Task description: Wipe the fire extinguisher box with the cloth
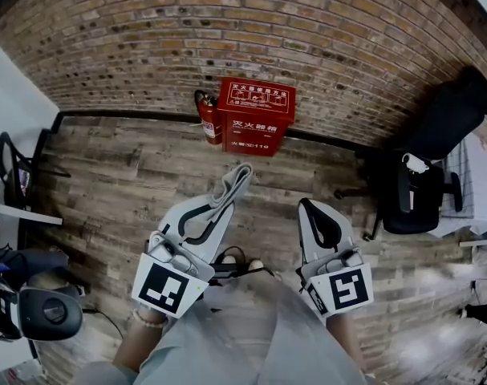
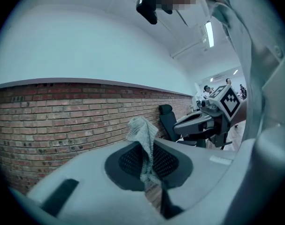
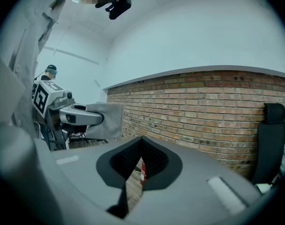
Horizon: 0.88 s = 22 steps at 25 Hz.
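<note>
The red fire extinguisher box (image 1: pixel 255 115) stands on the wooden floor against the brick wall, straight ahead. A red extinguisher (image 1: pixel 208 121) stands at its left side and shows through the right jaws as a red extinguisher (image 3: pixel 141 171). My left gripper (image 1: pixel 227 197) is shut on a grey cloth (image 1: pixel 235 181), which sticks out past the jaw tips; the cloth (image 2: pixel 143 139) rises between the jaws in the left gripper view. My right gripper (image 1: pixel 306 204) is shut with nothing in it. Both grippers are held well short of the box.
A black office chair (image 1: pixel 424 184) stands at the right by the wall. Another chair frame (image 1: pixel 14 171) and dark equipment (image 1: pixel 34 311) sit at the left. The brick wall (image 1: pixel 227 30) runs behind the box. A desk edge (image 1: pixel 480 175) shows at far right.
</note>
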### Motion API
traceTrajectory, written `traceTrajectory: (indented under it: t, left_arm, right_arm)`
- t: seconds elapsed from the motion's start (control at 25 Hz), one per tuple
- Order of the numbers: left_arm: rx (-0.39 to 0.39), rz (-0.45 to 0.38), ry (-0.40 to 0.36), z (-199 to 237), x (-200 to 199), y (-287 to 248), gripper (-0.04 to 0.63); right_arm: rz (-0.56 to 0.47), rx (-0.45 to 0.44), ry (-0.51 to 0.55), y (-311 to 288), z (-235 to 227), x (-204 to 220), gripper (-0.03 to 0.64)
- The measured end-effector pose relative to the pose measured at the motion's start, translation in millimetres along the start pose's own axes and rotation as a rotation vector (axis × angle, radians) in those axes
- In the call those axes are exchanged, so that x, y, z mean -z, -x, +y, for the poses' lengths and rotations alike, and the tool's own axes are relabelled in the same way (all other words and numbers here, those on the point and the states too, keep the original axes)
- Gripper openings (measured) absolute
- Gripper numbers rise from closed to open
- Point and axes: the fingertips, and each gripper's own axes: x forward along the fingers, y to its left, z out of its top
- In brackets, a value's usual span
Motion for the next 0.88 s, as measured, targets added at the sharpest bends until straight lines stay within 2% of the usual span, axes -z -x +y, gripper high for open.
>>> traceTrajectory:
  t: [0.56,0.88]
  left_arm:
    - [0.031,-0.044,-0.021,24.7,5.6,17.7,0.009]
    - [0.029,-0.036,-0.001,35.9,12.6,-3.1,0.009]
  right_arm:
    - [0.001,0.076,0.008,-3.2,23.4,-0.3,0.008]
    - [0.021,0.073,-0.003,-18.6,6.2,8.7,0.009]
